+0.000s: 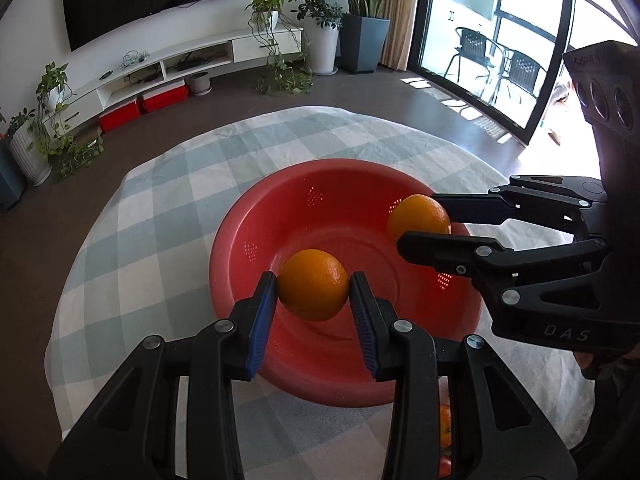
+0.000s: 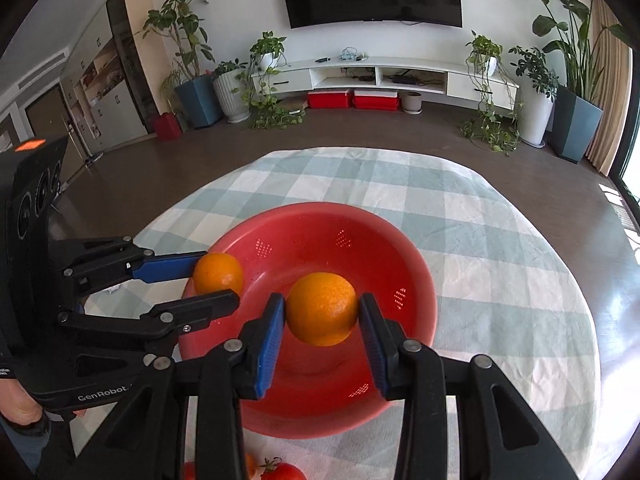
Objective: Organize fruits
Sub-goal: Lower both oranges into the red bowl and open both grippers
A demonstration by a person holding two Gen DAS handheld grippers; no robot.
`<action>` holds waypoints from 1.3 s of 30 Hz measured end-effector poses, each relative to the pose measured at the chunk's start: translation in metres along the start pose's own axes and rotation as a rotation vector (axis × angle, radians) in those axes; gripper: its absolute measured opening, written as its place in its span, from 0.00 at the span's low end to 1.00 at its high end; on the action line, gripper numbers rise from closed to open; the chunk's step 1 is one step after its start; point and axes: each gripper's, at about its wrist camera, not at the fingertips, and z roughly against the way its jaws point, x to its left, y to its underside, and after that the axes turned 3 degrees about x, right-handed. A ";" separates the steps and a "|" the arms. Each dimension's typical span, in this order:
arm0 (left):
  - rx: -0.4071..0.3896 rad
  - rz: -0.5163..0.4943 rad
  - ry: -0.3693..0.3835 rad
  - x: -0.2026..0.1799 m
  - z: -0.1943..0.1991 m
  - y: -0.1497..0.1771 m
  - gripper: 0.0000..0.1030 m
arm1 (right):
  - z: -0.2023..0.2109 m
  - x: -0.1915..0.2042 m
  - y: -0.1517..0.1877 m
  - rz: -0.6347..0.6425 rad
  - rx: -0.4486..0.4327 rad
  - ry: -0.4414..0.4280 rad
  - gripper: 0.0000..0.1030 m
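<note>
A red colander bowl (image 1: 248, 216) (image 2: 416, 264) sits on the checked tablecloth. My left gripper (image 1: 314, 286) is shut on an orange (image 1: 313, 285) held over the bowl's near side; in the right wrist view that same orange (image 2: 218, 272) hangs at the bowl's left rim in the left gripper (image 2: 216, 280). My right gripper (image 2: 322, 308) is shut on a second orange (image 2: 322, 308) above the bowl's middle. From the left wrist view this orange (image 1: 418, 218) shows at the bowl's right side, pinched in the right gripper (image 1: 424, 220).
More fruit lies on the cloth (image 2: 500, 240) near the front edge: a red tomato (image 2: 282, 472) with a green stalk and an orange one (image 1: 445, 424) partly hidden behind my fingers. The round table drops off to dark floor all around. A hand (image 2: 18, 404) holds the left gripper's body.
</note>
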 end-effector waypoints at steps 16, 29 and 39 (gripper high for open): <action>0.068 -0.063 -0.072 -0.006 -0.056 0.002 0.34 | -0.030 -0.010 0.020 0.048 0.051 0.054 0.40; 0.066 -0.106 -0.127 -0.012 -0.059 0.006 0.41 | -0.025 -0.009 0.020 0.053 0.039 0.053 0.45; 0.011 -0.079 -0.134 -0.010 -0.036 0.008 0.59 | -0.011 -0.014 0.017 0.028 -0.009 0.044 0.54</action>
